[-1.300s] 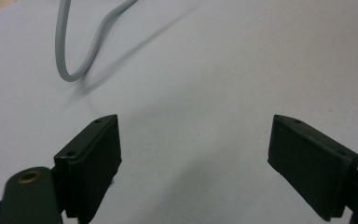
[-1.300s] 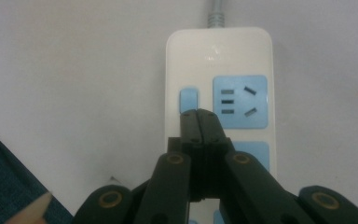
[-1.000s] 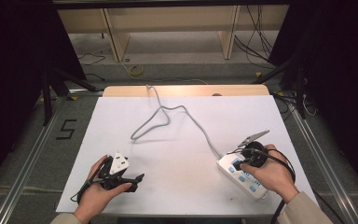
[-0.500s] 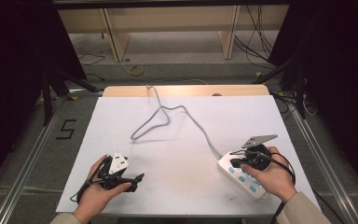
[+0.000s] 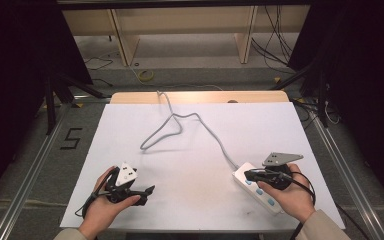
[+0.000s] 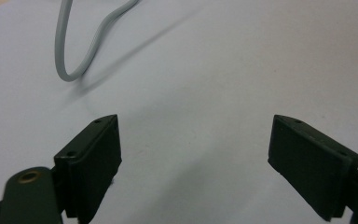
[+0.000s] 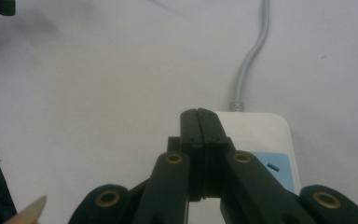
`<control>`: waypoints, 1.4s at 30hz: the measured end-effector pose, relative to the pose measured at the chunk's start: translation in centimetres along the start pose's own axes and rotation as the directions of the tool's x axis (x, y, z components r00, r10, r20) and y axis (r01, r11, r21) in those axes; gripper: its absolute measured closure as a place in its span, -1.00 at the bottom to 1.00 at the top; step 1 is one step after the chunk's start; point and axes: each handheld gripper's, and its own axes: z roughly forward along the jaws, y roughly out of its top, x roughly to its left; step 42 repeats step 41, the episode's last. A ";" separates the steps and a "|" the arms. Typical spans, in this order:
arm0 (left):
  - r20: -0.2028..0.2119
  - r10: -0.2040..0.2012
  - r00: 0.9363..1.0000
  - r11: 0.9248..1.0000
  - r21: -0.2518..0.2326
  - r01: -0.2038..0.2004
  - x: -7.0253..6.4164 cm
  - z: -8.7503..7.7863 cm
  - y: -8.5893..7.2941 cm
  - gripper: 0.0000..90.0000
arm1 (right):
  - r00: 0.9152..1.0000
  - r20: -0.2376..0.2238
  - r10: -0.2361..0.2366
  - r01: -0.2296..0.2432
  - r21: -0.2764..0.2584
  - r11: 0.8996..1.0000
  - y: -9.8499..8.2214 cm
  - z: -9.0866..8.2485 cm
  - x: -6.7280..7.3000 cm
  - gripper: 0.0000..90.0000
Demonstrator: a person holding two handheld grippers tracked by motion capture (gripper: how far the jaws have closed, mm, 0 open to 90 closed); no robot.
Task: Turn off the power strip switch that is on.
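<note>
Left gripper (image 6: 193,163) fingers apart over table (image 5: 195,165), right gripper (image 7: 199,122) fingers together above power strip (image 7: 265,135)

Lab: black curtains (image 5: 25,55), floor rails (image 5: 27,175), white-covered table (image 5: 200,150).

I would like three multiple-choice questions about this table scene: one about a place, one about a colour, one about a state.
1. Where is the power strip?
A. far left corner
B. under the right tongs
C. on the floor

2. What colour is its cable?
A. grey
B. red
C. yellow

3. How do the left tongs stand?
A. shut on the cable
B. shut, empty
C. open, empty

Answers: B, the high view shows the strip beneath them; A, the cable is pale grey; C, a wide gap with only the white table between.
</note>
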 end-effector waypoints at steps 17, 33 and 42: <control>-0.006 -0.006 1.000 1.000 -0.007 0.006 0.2 -0.3 0.0 -0.63 | 1.000 -0.009 -0.024 0.022 -0.161 0.987 -2.0 -0.9 0.4 0.36; -0.012 -0.010 1.000 1.000 0.000 0.010 0.4 -0.4 -0.1 -0.63 | 0.999 0.027 -0.035 0.040 -0.216 0.976 -2.8 -1.5 0.5 -0.39; -0.007 -0.014 1.000 1.000 -0.006 0.014 0.3 -0.2 0.0 -0.63 | 0.999 0.037 -0.034 0.041 -0.226 0.973 -3.0 -1.8 0.5 -0.40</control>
